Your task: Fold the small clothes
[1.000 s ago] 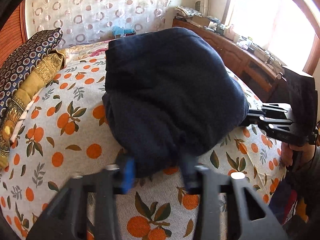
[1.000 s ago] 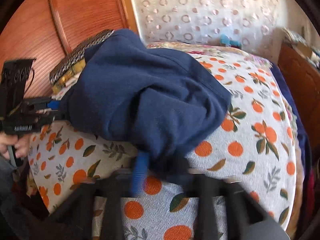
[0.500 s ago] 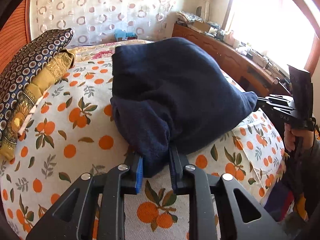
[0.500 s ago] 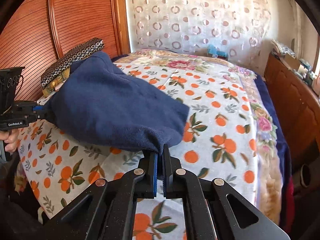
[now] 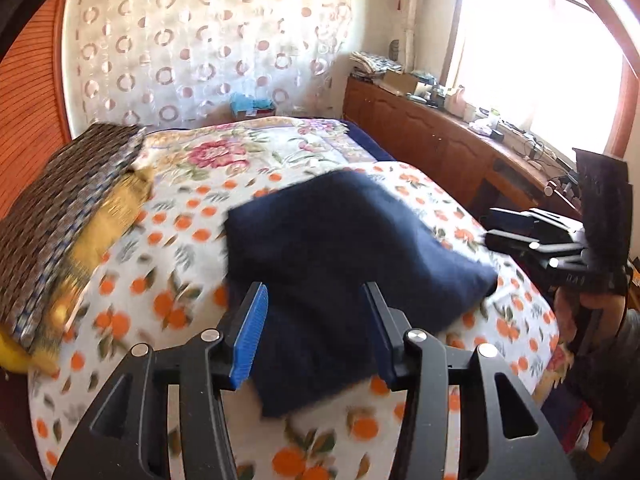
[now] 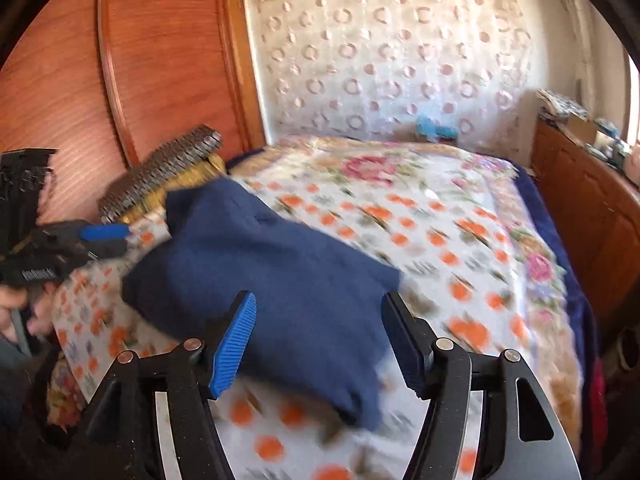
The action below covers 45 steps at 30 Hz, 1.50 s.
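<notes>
A folded dark navy garment [image 5: 340,252] lies flat on the bed's orange-print sheet [image 5: 160,292]. It also shows in the right wrist view [image 6: 272,280]. My left gripper [image 5: 316,328] is open and empty, its jaws spread wide just above the garment's near edge. My right gripper [image 6: 324,340] is open and empty too, over the garment's near corner. Each gripper shows in the other's view, the right one [image 5: 520,232] beside the garment's right corner, the left one [image 6: 104,238] beside its left end.
Patterned dark and gold pillows [image 5: 60,216] lie at the bed's left by the wooden headboard [image 6: 120,80]. A wooden cabinet [image 5: 440,148] with clutter runs along the window side. A floral blanket [image 6: 400,176] covers the far end of the bed.
Both grippers were shut on the garment's corners half a second ago; they have opened and drawn back. The garment has dropped flat onto the sheet.
</notes>
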Available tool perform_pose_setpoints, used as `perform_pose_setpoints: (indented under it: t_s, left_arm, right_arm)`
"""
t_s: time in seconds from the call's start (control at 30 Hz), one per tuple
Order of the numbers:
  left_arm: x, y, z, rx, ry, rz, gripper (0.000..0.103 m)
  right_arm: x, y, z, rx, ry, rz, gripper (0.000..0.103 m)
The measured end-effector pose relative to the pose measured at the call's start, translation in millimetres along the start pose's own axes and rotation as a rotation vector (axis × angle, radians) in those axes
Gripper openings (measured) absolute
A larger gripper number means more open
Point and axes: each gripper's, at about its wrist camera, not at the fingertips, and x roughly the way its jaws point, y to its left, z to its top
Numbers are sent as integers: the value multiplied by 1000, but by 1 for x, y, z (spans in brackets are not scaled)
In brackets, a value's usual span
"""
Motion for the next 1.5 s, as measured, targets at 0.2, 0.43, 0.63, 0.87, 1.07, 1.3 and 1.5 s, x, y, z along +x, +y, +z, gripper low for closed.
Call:
perform_pose_setpoints:
  t_s: [0.2,0.43,0.63,0.87,1.07,1.3,1.5]
  left_arm:
    - [51,3,17,33,96,84,49]
    - [73,30,-1,26,154,73,49]
    - [51,51,-2,-40,96,56,49]
    - [88,74,-3,-133,198,-35,51]
    - [95,80,-4,-201,203,-113,54]
    - [76,70,2,-164,156,-166,16]
    - [23,66,26,-140,22,-178,13]
  right_arm:
    - [59,15,8,9,91,1,67]
    - [91,-23,-14,71,201,-105,75]
    - [103,-26,-9,81,236,-62,75]
    - [110,-29,-4,80,235,-11,65]
    - [115,-20,-5,76,240,82,25]
    - [103,-15,1,29,189,79,18]
    - [75,0,42,-50,63,77,17]
